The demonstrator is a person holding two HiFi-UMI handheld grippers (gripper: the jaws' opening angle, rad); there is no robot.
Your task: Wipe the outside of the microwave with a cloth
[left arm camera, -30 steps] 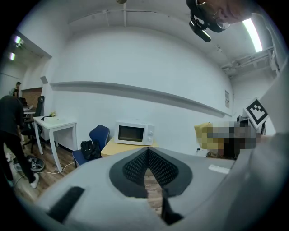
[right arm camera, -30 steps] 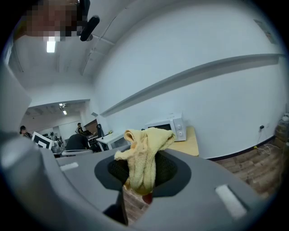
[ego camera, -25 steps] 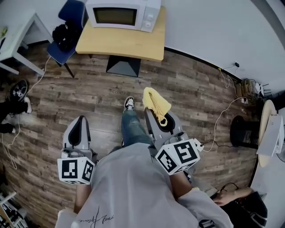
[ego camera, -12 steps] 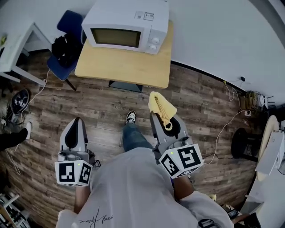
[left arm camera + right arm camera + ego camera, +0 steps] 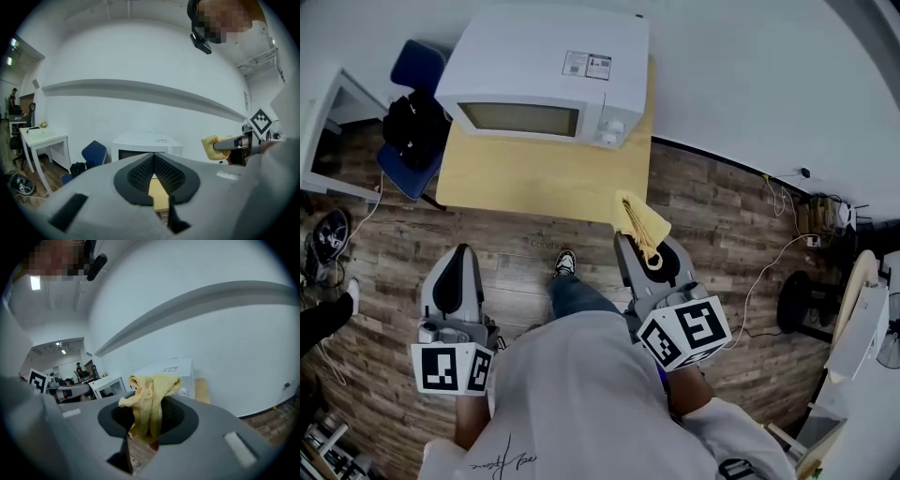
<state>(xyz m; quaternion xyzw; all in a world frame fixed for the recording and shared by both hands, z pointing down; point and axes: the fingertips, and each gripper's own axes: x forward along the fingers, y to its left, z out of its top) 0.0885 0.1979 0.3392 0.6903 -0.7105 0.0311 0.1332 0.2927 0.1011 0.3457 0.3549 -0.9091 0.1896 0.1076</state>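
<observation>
While near table edge (image 5: 525, 202), cloth (image 5: 639, 221) aloft

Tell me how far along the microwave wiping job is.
Done: the yellow cloth is clamped in the right hand-held gripper. In hand: that cloth is held out short of the microwave, not touching it. Left: all the wiping. The left hand-held gripper is shut and empty.
</observation>
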